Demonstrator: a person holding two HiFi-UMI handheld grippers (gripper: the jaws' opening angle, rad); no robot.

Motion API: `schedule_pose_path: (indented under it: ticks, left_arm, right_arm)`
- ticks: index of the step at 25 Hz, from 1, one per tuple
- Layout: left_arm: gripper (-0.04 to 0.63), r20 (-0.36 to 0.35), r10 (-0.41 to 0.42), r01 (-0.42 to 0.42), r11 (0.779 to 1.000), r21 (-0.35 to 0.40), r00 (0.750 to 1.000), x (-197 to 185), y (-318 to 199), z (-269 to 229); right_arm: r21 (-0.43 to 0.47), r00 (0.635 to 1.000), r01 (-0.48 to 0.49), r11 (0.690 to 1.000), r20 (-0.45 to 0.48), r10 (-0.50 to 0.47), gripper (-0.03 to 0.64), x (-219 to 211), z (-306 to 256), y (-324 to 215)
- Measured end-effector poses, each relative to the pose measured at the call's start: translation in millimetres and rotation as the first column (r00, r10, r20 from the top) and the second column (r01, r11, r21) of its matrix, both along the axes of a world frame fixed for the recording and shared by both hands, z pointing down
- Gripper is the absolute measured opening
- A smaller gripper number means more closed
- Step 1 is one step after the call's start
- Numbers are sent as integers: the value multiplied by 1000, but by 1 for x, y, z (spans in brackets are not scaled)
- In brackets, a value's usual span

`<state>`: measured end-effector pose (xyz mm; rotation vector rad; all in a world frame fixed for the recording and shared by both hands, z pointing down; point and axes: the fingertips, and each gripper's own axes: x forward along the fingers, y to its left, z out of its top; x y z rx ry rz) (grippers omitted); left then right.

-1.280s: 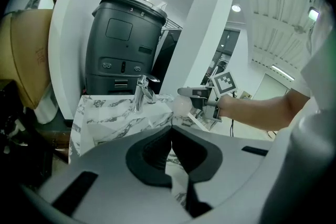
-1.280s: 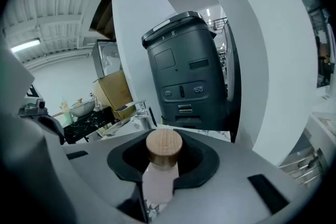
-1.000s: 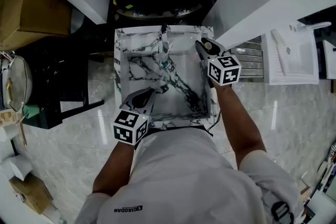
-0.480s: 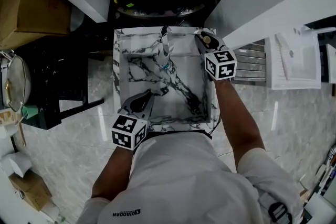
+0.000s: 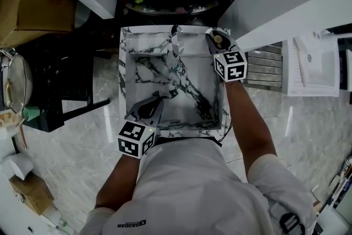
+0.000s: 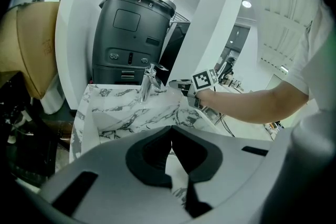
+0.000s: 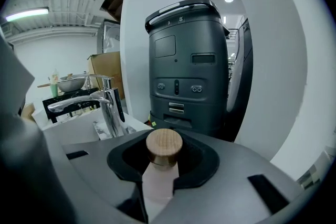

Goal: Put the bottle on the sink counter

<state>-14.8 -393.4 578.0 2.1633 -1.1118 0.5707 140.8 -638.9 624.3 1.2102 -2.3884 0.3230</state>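
Since the frame a second ago, the right tool (image 5: pixel 215 41) has been carried with its load along the sink's right wall toward the back right corner, while the left tool (image 5: pixel 157 102) is found almost where it was.

A tall dark machine (image 7: pixel 189 65) is seen behind the sink, flanked by white panels. A cardboard box (image 5: pixel 33 5) is set at the far left, its contents hidden. Below it a metal pot (image 5: pixel 11 85) is placed on a dark rack; what it holds cannot be told.

The sink (image 5: pixel 122 74) is a square basin of white marble with dark veins, ringed by a narrow tabletop (image 5: pixel 146 36) of the same stone. A chrome tap (image 5: pixel 175 49) is mounted at the back edge, with its spout reaching over the basin. A small green thing (image 5: pixel 173 67) is seen just under the spout, too small to be named. The jaws of the left tool are held above the near left part of the basin.

The bottle (image 7: pixel 159 173) is pale pink and is closed by a round wooden cap (image 7: pixel 164 145). It is held upright above the back right corner of the tabletop, to the right of the tap. Whether its base is touching the stone cannot be told.

The right tool's jaws are kept partly apart and are pressed against the bottle's body below the cap. The left tool's jaws are brought together, and nothing is held between them.
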Motion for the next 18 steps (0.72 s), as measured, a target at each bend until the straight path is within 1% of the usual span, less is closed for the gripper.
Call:
schedule_pose_path:
  ticks: [4, 10, 18]
  left_arm:
    - [15, -7, 0, 0, 1000, -9, 1000, 3, -2, 5]
    - [15, -7, 10, -10, 1000, -12, 1000, 6, -3, 8]
    - [15, -8, 8, -8, 1000, -16, 1000, 6, -5, 9]
  right_arm:
    - [9, 1000, 4, 1000, -11, -4, 127, -1, 5, -3]
    - [7, 1000, -8, 1000, -4, 8, 127, 1, 10, -7]
    - [28, 999, 3, 1000, -43, -2, 129, -1, 14, -6]
